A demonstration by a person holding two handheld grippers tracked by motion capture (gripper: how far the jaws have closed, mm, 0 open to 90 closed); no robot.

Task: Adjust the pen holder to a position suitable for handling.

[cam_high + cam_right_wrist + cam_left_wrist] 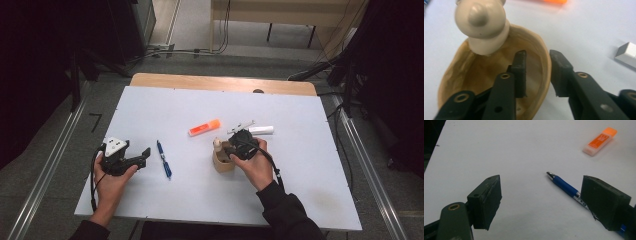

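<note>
While the right gripper (537,72) straddles the near wall of the tan holder (544,62) mid-surface, one jaw inside, one outside, jaws slightly apart w/ the rim between and no clear pinch, the left gripper (541,202) sits wide open, empty. Blue pen (565,186) lies just ahead of the left gripper, long axis angled across its gap, so left hand is nearer.

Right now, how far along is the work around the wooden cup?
Done: little, it seems; the cup looks empty inside. In hand: the right gripper straddles the cup's rim, one jaw inside and one outside, not pressing. The left gripper waits open by the blue pen. Left: pen, orange marker and white stick lie loose on the table.
</note>
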